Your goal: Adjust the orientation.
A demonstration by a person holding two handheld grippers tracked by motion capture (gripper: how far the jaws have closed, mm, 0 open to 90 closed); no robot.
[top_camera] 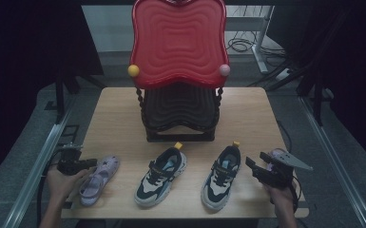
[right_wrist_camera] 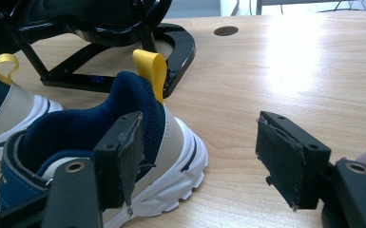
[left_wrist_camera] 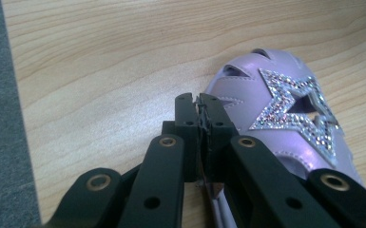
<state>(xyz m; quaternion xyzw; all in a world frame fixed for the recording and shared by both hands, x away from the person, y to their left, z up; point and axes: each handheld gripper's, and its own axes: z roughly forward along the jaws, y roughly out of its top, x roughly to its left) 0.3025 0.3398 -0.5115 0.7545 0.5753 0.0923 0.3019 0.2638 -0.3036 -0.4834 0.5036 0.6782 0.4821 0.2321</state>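
Note:
A purple sandal with a glittery star lies at the table's front left. My left gripper rests at its left side. In the left gripper view the left gripper has its jaws pressed together on the thin edge of the sandal's upper. Two navy-and-cream sneakers, one in the middle and one to its right, have yellow heel loops. My right gripper stands open just right of the right sneaker. In the right gripper view the right gripper has the sneaker's heel beside its left jaw, with nothing between the pads.
A two-tier rack with a red top tray and a black lower tray stands at the table's middle back, its black foot close behind the sneakers. A second purple sandal lies behind the right gripper. The wooden table ends close in front of the shoes.

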